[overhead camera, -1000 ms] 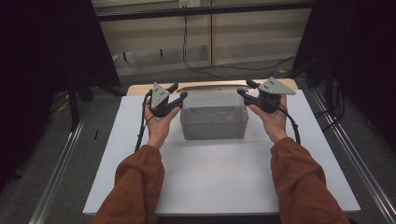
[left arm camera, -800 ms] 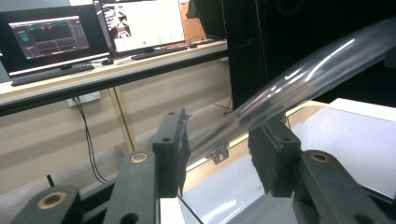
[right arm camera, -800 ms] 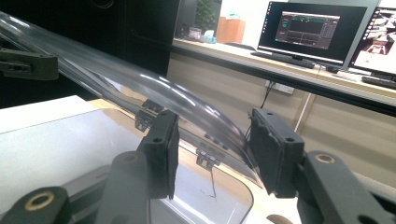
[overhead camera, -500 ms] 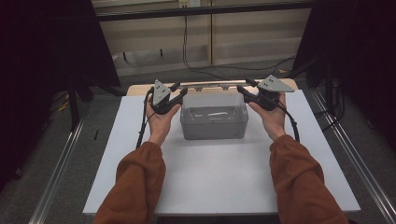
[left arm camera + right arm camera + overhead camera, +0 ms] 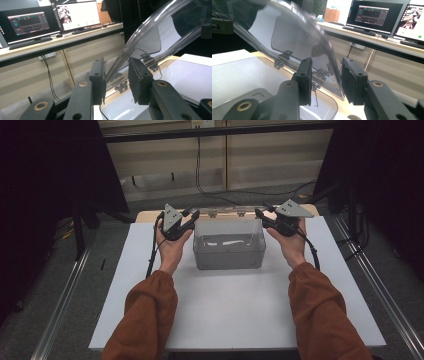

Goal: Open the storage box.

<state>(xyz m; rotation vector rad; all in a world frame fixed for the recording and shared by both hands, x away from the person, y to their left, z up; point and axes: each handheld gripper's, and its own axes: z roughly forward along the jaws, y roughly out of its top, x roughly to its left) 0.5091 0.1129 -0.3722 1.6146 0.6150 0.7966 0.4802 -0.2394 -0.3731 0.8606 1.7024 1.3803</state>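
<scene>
A clear plastic box point(image 5: 229, 255) stands at the back of the white table point(image 5: 225, 315). Its hinged clear lid point(image 5: 227, 226) is tilted up. My left gripper point(image 5: 191, 216) is at the lid's left edge and my right gripper point(image 5: 260, 214) at its right edge. In the left gripper view the lid point(image 5: 150, 25) rim runs between the jaws of the left gripper point(image 5: 116, 75), against one pad. In the right gripper view the lid point(image 5: 294, 32) rim sits between the jaws of the right gripper point(image 5: 327, 72). Both pairs of jaws have just been closing on that rim.
A tan board point(image 5: 312, 210) lies under the table's back edge. Metal rails point(image 5: 60, 310) run along the floor on both sides. A bench with monitors point(image 5: 77, 15) stands behind the table, and a cable point(image 5: 200, 170) hangs below it.
The lid has swung up from flat on the box to tilted up, so the inside now shows. Both hands stayed at its side edges.
</scene>
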